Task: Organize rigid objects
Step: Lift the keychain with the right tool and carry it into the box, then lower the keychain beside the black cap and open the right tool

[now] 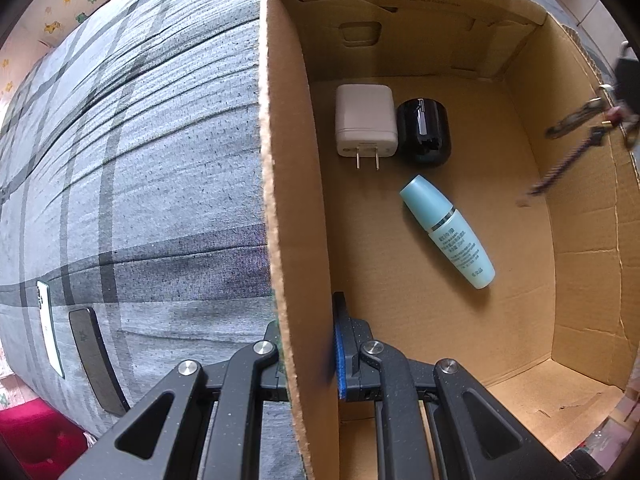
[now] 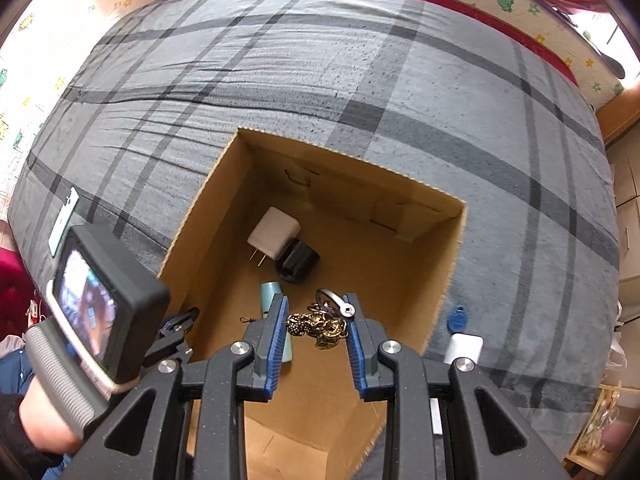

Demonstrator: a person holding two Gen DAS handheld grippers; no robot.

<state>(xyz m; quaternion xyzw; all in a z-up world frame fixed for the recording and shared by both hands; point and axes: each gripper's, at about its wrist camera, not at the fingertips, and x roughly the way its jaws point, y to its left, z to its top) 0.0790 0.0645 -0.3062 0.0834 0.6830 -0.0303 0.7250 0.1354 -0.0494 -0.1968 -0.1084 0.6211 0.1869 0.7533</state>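
An open cardboard box [image 1: 296,208] [image 2: 448,264] sits on a grey plaid bed. Inside lie a white charger [image 1: 365,120] [image 2: 274,232], a black jar [image 1: 424,130] [image 2: 298,265] and a teal bottle [image 1: 448,232] [image 2: 270,294]. My left gripper [image 1: 308,344] is shut on the box's left wall, one finger on each side. My right gripper [image 2: 318,328] hangs over the box with its jaws apart, and a bunch of keys with a brass charm [image 2: 320,322] [image 1: 576,136] is between the fingers, blurred in the left wrist view.
Two phones [image 1: 50,332] [image 1: 94,364] lie on the bed left of the box. A blue tag [image 2: 458,317] and a white case [image 2: 464,349] lie on the bed right of the box. A red cushion [image 1: 36,436] is at the bed's edge.
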